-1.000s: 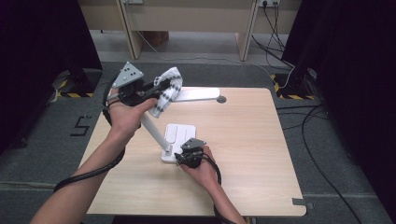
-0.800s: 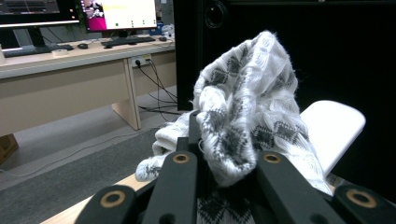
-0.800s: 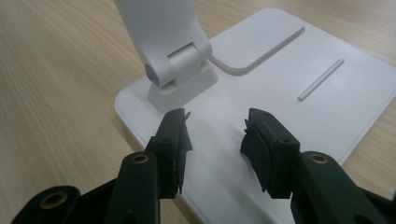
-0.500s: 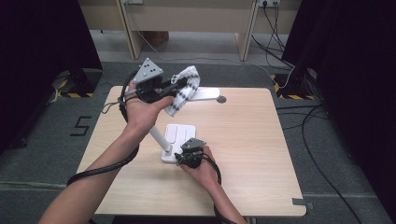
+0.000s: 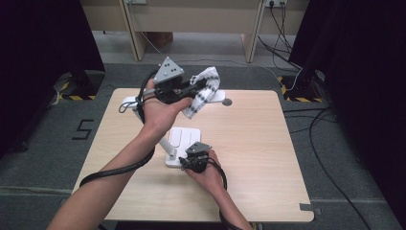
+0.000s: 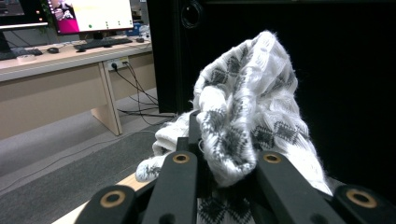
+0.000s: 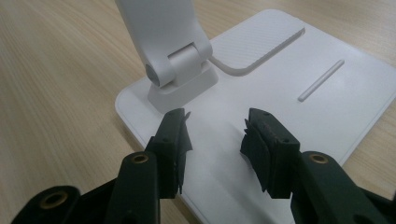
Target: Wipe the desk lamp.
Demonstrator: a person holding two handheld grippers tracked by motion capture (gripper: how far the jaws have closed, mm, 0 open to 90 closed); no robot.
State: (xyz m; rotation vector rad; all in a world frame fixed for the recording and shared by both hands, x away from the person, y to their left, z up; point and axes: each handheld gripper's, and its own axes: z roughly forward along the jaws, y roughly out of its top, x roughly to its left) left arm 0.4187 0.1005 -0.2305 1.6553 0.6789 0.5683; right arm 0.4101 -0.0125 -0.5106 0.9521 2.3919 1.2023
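Above the far left of the table [image 5: 268,143], your left gripper [image 5: 187,91] has the patterned cloth [image 5: 203,91] pinched and lifted—done—while your right gripper [image 5: 191,162], jaws parted and empty, rests on the lamp base [image 5: 184,139]—wiping remains.

The surface [image 5: 268,158] is light wood, with a small dark round spot [image 5: 227,102] near its far edge. The floor [image 5: 57,143] is grey carpet with a white "5" [image 5: 84,129] on it, and black cables [image 5: 330,124] lie on the right. Farther off stands a wooden desk [image 6: 51,88] with a bright screen [image 6: 93,14] and a keyboard [image 6: 100,43].
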